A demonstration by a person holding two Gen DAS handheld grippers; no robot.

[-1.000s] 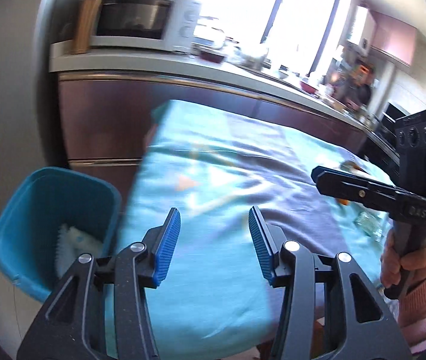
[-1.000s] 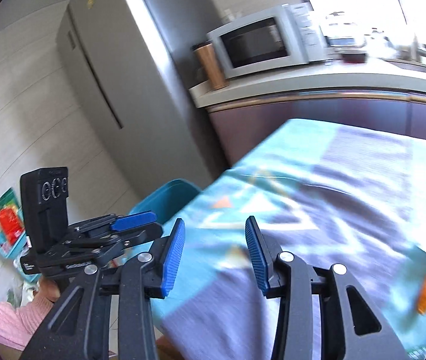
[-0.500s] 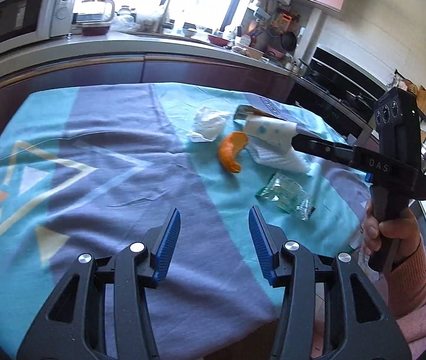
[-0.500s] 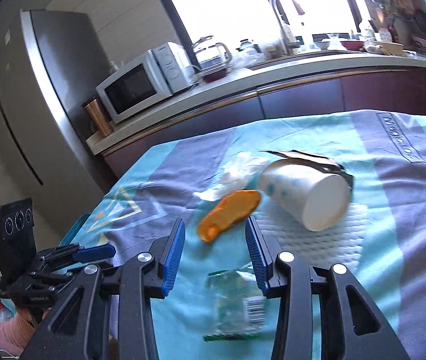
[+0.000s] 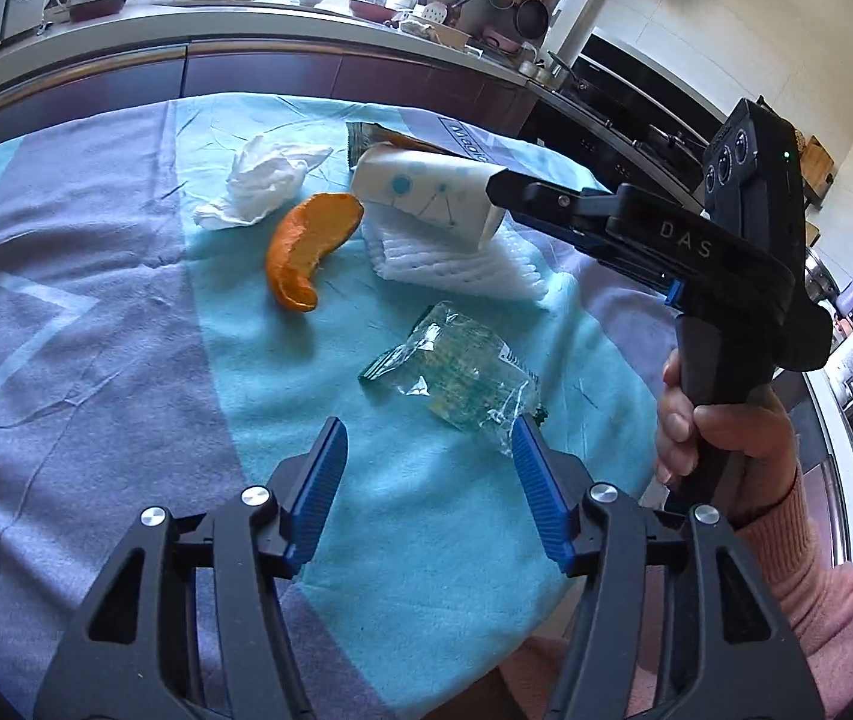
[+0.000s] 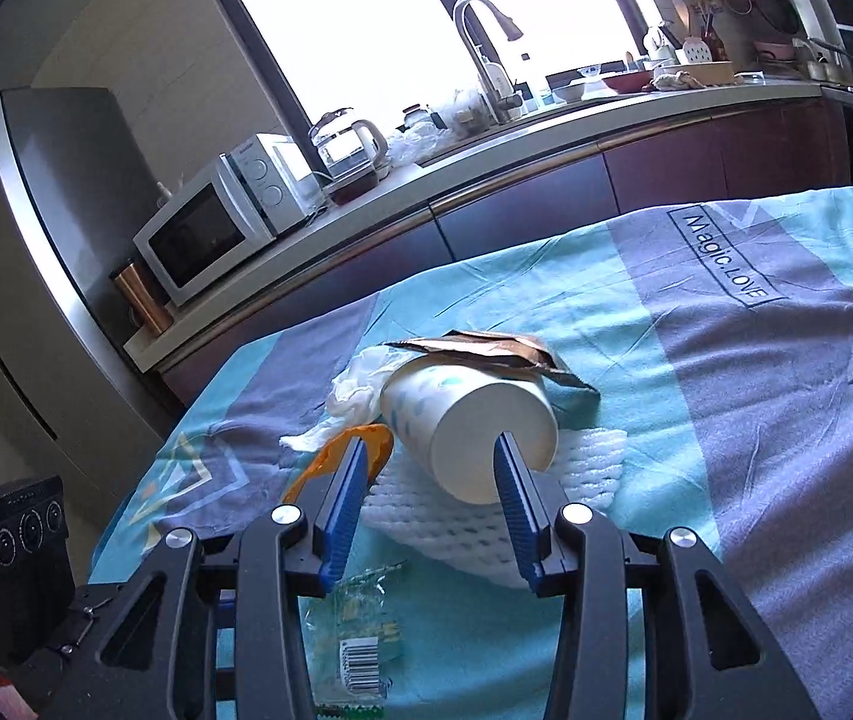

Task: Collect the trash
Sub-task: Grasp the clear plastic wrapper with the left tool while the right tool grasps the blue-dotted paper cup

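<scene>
Trash lies scattered over the teal-and-grey tablecloth (image 5: 96, 330) in a kitchen: a paper cup (image 6: 474, 426) tipped on its side atop a white foam net (image 5: 456, 264), an orange peel (image 5: 306, 252) just beside it, a crumpled tissue (image 5: 264, 180) behind the peel, a brown wrapper (image 6: 498, 348) at the cup's far side and a clear plastic wrapper (image 5: 456, 378) nearest me.

My right gripper (image 6: 429, 468) is aimed at the cup's open mouth, its jaws parting a little and gripping nothing; one blue pad sits in front of the rim, the other toward the peel. My left gripper (image 5: 429, 444) hangs above the clear wrapper, jaws widening, empty, with the wrapper's near corner close to the right-hand pad.

The risks, as I judge them: the cup is light and round, so a pad nudging its rim could roll it off the foam net or crush it instead of seizing it. The right jaws look narrower than the cup's mouth, so I may clip the peel or net along with it. The clear wrapper lies flat and slick; my left pads could skate over it or pinch the cloth underneath and drag everything.
</scene>
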